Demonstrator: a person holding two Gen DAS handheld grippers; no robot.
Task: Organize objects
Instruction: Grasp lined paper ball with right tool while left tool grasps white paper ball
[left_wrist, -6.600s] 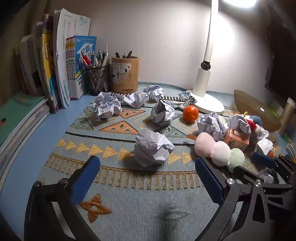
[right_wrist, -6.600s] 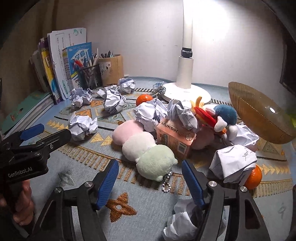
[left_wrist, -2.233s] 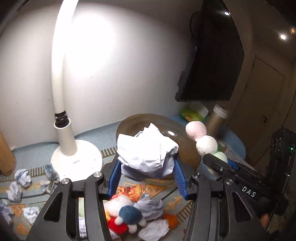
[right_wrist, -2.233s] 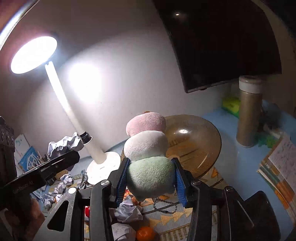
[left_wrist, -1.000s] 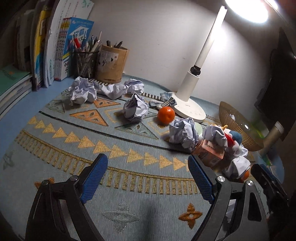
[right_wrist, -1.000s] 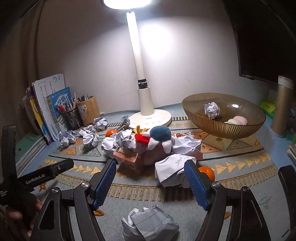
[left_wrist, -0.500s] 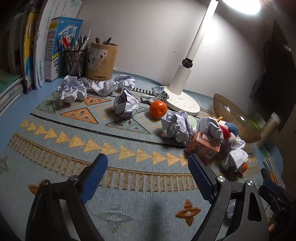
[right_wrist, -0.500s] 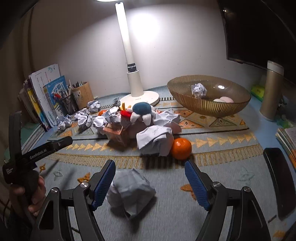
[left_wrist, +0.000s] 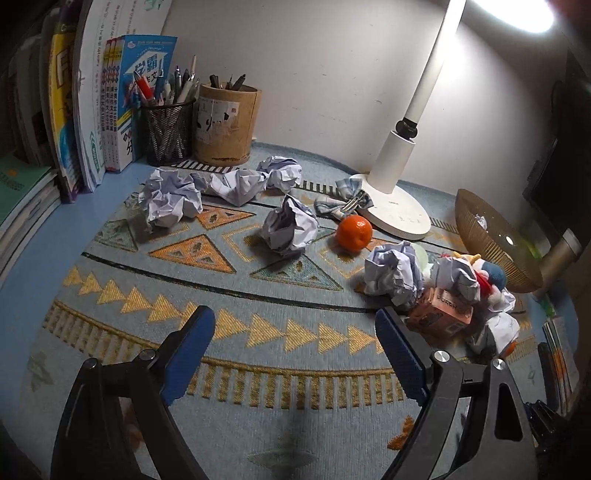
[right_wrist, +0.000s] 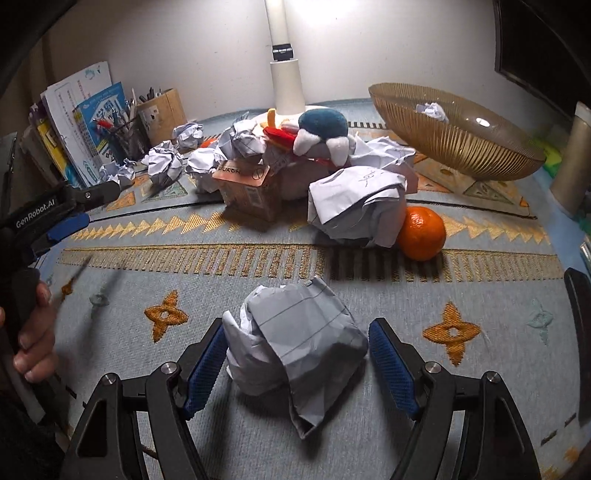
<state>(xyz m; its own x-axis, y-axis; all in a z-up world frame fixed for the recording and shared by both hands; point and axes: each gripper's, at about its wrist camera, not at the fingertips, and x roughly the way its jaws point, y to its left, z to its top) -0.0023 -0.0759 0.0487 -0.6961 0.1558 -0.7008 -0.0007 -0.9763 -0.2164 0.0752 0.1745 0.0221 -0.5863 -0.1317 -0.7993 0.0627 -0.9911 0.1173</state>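
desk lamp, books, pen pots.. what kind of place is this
Most likely a study desk at home. Upright books stand against the wall beside a mesh pen holder, a white desk lamp lights a patterned mat, and crumpled paper balls lie scattered on it.

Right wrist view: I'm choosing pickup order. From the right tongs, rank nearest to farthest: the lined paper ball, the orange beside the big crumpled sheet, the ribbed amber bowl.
1. The crumpled lined paper ball, between the open right tongs, not yet gripped.
2. The round orange, right of centre, against the big crumpled white sheet.
3. The ribbed amber bowl, far right, at the back.
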